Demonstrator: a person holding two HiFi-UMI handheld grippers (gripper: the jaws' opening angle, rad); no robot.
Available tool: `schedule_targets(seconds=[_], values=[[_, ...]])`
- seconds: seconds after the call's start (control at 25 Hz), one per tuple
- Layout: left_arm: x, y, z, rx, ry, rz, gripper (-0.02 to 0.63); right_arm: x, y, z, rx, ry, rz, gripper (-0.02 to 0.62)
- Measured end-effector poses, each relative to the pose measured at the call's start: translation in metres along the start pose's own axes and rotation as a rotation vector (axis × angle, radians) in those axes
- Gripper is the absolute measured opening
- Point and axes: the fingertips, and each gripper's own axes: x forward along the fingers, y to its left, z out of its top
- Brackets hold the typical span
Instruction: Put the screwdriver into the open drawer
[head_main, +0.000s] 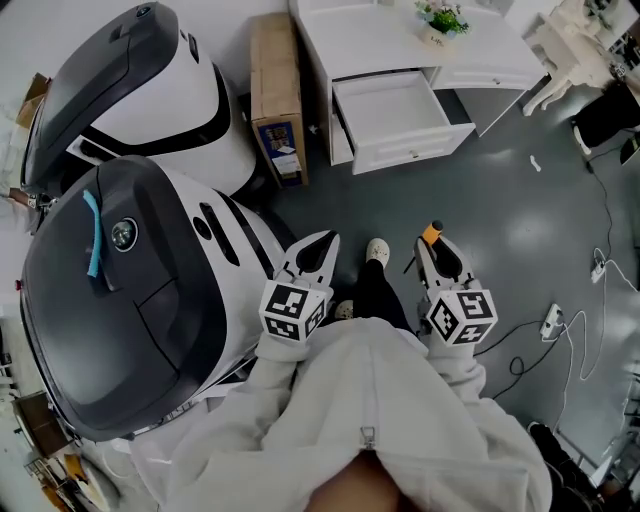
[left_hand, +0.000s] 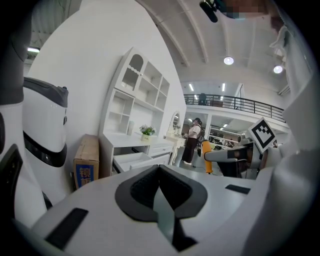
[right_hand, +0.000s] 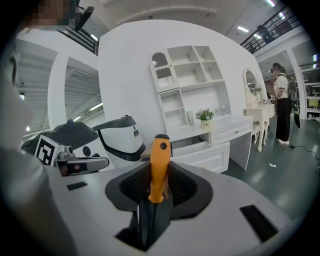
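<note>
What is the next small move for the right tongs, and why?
Probably carry the right tongs forward toward the open drawer. They are shut on the orange screwdriver, and the drawer lies some way ahead, not yet reached, with room inside.

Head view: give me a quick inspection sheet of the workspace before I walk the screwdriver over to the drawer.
Surface: grey floor; the desk stands ahead.
Job's things: screwdriver, orange handle upright in the right claw; drawer pulled open, looks empty.
Clutter: cardboard box beside the desk.
Grippers: left claw shut, nothing in it; right claw shut on the screwdriver.
Cables: cables and a power strip on the floor at right.
Surroundings: large white and grey machines at left; a person standing far off.
</note>
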Motion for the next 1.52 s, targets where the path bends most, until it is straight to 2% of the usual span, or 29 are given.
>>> schedule_targets(seconds=[0.4,0.76,1.52], values=[[0.087,0.017,0.045,0.023,-0.022,0.007,0.017,0.054,-0.063,0.054,0.005,-0.026,0.004,0.121],[0.144,0.039,0.073,0.016,-0.034,0.05,0.017,0.107,-0.101,0.091,-0.007,-0.02,0.044,0.121],[0.227,0.056,0.091,0.017,-0.04,0.082,0.017,0.166,-0.163,0.121,-0.008,-0.015,0.081,0.121]])
